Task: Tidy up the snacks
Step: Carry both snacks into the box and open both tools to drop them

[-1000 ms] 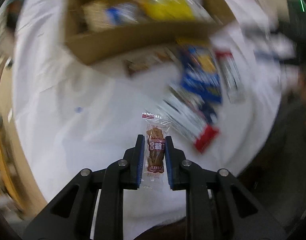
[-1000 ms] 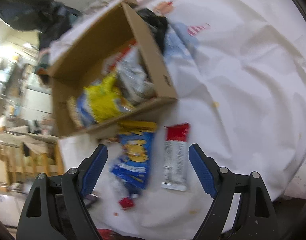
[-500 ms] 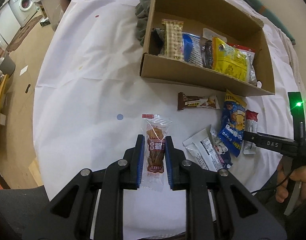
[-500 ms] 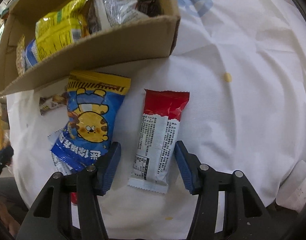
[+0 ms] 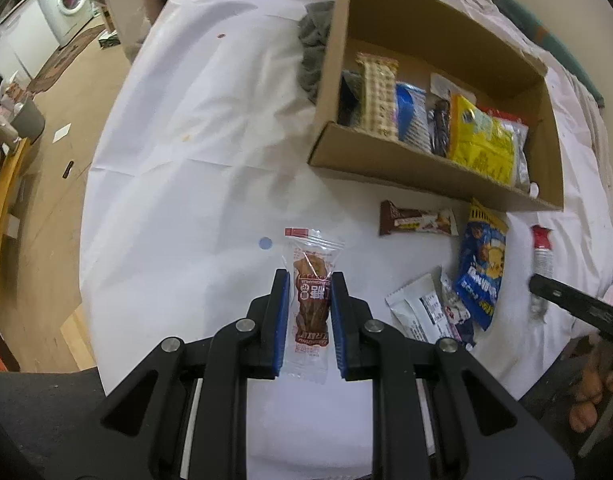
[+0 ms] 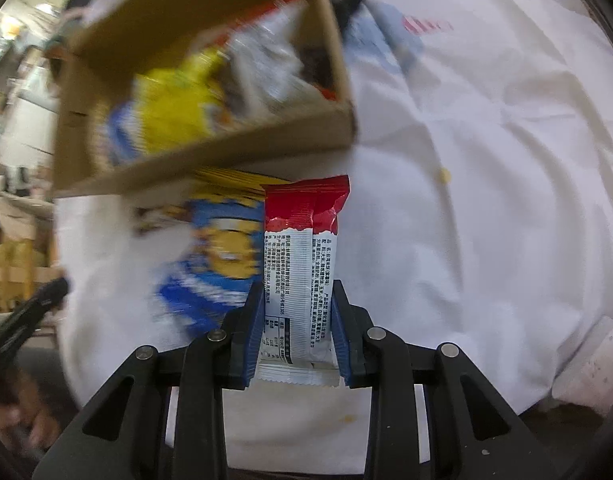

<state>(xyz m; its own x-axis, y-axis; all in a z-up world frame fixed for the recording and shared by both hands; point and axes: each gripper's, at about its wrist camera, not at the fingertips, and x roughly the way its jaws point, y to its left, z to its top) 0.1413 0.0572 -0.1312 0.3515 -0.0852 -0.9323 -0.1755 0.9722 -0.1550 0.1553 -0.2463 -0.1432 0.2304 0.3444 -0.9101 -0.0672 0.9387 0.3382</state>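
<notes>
The left tongs (image 5: 307, 322) are clamped on a small clear packet with a brown snack (image 5: 311, 304) inside, held above the white cloth of the table (image 5: 178, 184), towards its near edge. Beyond and to the right stands the cardboard box (image 5: 430, 32), already lined with wrappers. In front of the box lie a brown bar (image 5: 416, 219), a blue bag (image 5: 480, 270) and a few small packets, still loose on the cloth. Further right, the right tongs (image 6: 297, 334) have just been closing, and now their pads press on the sides of a red-and-white bar (image 6: 302, 264) that half a second ago lay flat between open jaws. Both tongs now carry something, so I'd guess the box is the next stop for each.
</notes>
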